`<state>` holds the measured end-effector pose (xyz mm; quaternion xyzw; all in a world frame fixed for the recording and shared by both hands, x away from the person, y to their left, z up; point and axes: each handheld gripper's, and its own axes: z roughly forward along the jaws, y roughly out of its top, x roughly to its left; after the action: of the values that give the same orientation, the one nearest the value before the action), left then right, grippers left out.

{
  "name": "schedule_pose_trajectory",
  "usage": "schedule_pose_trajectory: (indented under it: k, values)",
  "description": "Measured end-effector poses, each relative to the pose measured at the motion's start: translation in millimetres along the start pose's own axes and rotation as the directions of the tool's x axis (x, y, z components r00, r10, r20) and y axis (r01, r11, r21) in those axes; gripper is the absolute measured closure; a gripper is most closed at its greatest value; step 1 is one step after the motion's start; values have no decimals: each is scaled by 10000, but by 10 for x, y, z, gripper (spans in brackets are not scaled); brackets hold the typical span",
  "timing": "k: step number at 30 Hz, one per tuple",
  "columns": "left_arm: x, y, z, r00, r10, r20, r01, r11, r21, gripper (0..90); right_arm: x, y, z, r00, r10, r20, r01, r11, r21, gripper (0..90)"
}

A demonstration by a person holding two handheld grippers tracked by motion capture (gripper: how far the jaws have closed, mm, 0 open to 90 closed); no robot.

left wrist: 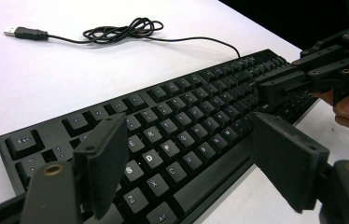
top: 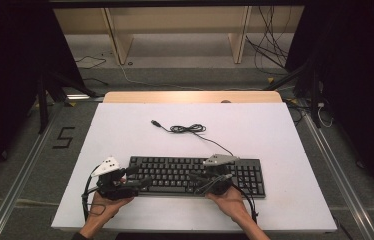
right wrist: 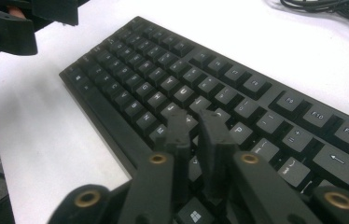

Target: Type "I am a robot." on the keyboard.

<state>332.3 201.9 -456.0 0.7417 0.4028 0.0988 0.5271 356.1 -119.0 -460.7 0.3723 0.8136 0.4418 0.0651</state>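
White tabletop, near edge: your right gripper (right wrist: 196, 122), jaws pressed together and empty, could mash neighbouring keys on the keyboard (top: 195, 175); left gripper (left wrist: 186, 158) hangs spread.

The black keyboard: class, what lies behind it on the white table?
Behind the black keyboard, its thin black cable lies loosely coiled on the white table, ending in a USB plug. Where the cable joins the keyboard is hidden by the right tongs.

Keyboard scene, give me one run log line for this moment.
left gripper: open, over keyboard | right gripper: shut, tips on keys | USB cable: unplugged, behind keyboard
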Motion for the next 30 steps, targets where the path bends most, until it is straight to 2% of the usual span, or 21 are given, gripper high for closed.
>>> schedule_pose_trajectory:
  k: [6, 16, 30]
  values:
    - [5, -18, -19, 10000, 24, -18, -24, 10000, 5, 267, 1, -7, 46, 9999, -23, 138, 20, 9997, 252, 898]
    - [2, -47, -41, 10000, 54, -42, -54, 10000, 79, 263, 16, -47, 121, 9997, -172, 172, 159, 9969, 765, 900]
    - [-11, -71, -60, 10000, 36, -6, -36, 9999, 97, 259, 3, -79, 160, 9996, -195, 225, 171, 9949, 997, 900]
